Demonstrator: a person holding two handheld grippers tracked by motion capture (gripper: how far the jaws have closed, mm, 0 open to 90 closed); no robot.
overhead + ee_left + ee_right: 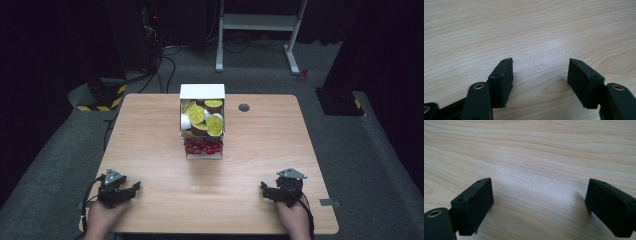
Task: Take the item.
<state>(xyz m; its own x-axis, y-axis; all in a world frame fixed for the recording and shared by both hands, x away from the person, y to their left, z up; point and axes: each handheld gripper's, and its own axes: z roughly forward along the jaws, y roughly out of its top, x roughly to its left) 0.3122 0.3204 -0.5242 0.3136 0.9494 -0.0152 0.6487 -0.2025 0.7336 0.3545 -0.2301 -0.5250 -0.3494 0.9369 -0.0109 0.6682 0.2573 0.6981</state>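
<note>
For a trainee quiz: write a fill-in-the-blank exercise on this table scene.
1. The white box at the table's far middle holds cups with ____ lids.
2. Both the left claw and the right claw are ____.
3. The red items lie at the box's ____ end.

Missing words: yellow; open; near

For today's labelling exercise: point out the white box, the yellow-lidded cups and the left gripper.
white box [202, 91], high view, on its far wall.
yellow-lidded cups [198, 114], high view, on one yellow lid.
left gripper [131, 188], high view, between its open fingertips.
</note>
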